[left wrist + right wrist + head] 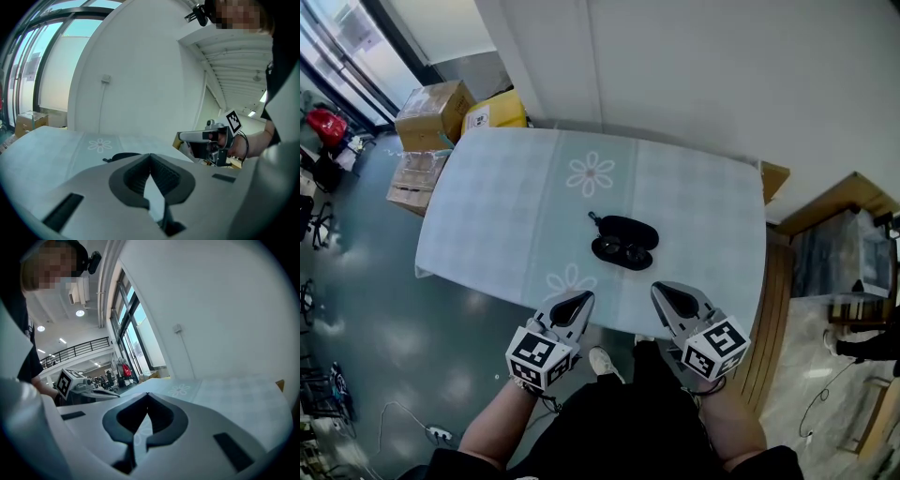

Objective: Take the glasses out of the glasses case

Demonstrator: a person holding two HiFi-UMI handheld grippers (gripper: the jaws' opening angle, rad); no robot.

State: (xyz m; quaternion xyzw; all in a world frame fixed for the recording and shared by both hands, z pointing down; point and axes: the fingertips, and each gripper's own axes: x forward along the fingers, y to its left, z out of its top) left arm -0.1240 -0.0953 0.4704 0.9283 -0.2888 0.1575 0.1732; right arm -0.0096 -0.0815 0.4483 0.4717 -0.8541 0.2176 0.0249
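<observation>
A black glasses case (624, 241) lies open in the middle of the table (497, 216), which wears a pale blue cloth with flower prints. Dark glasses (621, 251) rest in the half nearer me. My left gripper (579, 300) hovers at the table's near edge, left of the case and short of it, jaws shut on nothing. My right gripper (667, 292) is level with it to the right, also shut and empty. In the left gripper view the case (123, 155) peeks just over my left gripper (150, 154), with the right gripper (206, 137) beyond. The right gripper (147, 393) view shows the left gripper (89, 386).
A white wall runs close behind the table. Cardboard boxes (436, 112) and a yellow box (495, 111) stand on the floor at the far left corner. A brown cardboard flap (773, 178) sticks out at the far right corner, with wooden furniture (839, 202) beyond.
</observation>
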